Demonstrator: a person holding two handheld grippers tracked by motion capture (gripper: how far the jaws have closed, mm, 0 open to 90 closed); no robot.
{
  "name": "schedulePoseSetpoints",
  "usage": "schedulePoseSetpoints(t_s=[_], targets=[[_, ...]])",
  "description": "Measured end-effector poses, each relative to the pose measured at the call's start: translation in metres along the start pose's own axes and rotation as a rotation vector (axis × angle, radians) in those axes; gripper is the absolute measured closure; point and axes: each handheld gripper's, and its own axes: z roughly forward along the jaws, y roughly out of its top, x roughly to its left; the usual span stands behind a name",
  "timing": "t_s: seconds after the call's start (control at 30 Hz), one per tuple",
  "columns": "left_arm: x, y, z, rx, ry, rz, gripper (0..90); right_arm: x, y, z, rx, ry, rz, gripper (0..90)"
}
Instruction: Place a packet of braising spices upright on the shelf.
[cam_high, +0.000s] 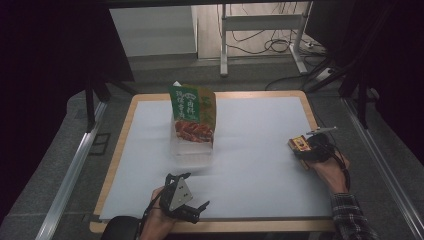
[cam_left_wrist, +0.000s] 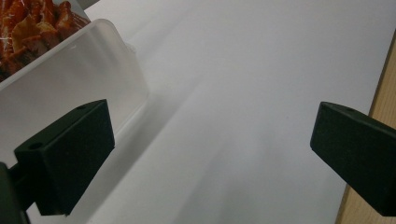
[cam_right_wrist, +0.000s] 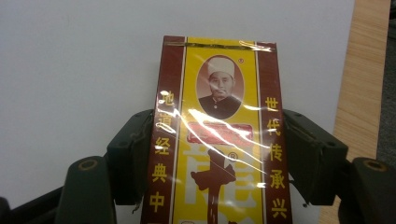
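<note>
Left tool (cam_high: 196, 209) rests at the near edge of the worktop (cam_high: 260, 150), jaws wide apart with nothing between them. In the left gripper view, bare white worktop surface lies between the two black jaws, and the translucent container (cam_left_wrist: 79, 70) stands just beyond the left-hand jaw without touching it.

Centre of the worktop: the translucent container holds a tall green and brown snack bag (cam_high: 192, 112), upright, with red contents visible at the bottom. Both stand well apart from either tool.

Right tool (cam_high: 304, 147) sits near the right edge of the worktop. Its jaws stand on either long side of a yellow and maroon box (cam_right_wrist: 217, 135), and in the right gripper view both jaw faces appear to meet the box sides, so the tool is judged clamped on the box. No lift is evident; in the high view the box (cam_high: 299, 145) appears to lie flat on the white surface.

Progress, as a judgement: the grasp on the box is made or all but made. Lifting and carrying remain, probably toward the container at centre, though the destination cannot be confirmed.

Orientation: the box lies face up. Its long axis runs in line with the right tool, pointing away from the hand toward the far left of the worktop. The portrait end is the far end.
</note>
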Motion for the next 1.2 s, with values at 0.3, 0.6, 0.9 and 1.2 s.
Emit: schedulePoseSetpoints(t_s=[0.3, 0.6, 0.9, 1.2], targets=[[0.000, 0.000, 0.000, -0.001, 0.005, 0.001, 0.0, 0.008, 0.005, -0.011, -0.043, 0.049, -0.062, 31.7], [0.000, 0.000, -0.001, 0.000, 0.005, 0.004, 0.0, 0.041, 0.013, -0.016, -0.062, 0.133, -0.188, 31.6], [0.000, 0.000, -0.001, -0.001, 0.003, 0.005, 0.0, 0.079, 0.017, -0.012, -0.062, 0.233, -0.277, 31.6], [0.000, 0.000, 0.000, 0.003, 0.002, 0.010, 0.0, 0.088, 0.012, 0.002, 0.004, 0.254, -0.333, 30.9]])
